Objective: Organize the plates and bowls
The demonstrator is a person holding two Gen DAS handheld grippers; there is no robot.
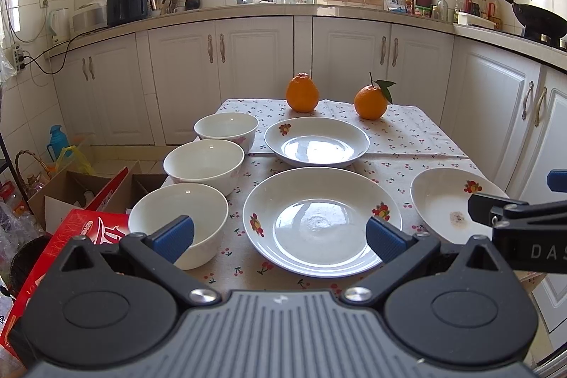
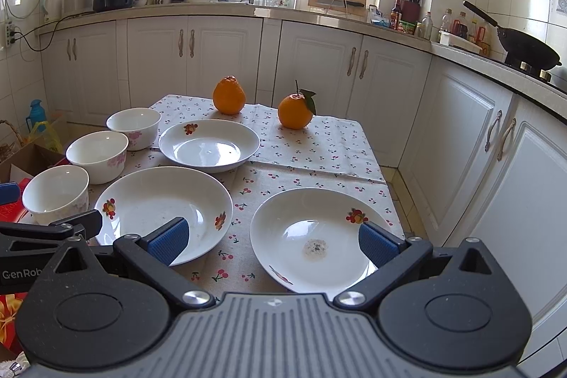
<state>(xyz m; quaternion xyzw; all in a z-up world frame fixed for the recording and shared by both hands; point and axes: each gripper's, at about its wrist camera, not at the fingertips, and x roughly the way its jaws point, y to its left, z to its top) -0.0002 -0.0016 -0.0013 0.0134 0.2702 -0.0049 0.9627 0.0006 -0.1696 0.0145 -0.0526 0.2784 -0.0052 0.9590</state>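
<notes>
Both grippers are just hanging side by side, level, pointing the same way. The left gripper [image 1: 280, 238] has its jaws spread wide, blue pads [image 1: 173, 238] facing each other with nothing between them. Same deal with the right gripper [image 2: 273, 241]: jaws wide apart, blue pads [image 2: 168, 241] not touching anything. From the left wrist camera you can see the right one's black finger poking in at the right edge, and the right wrist camera catches the left one at its left edge.
</notes>
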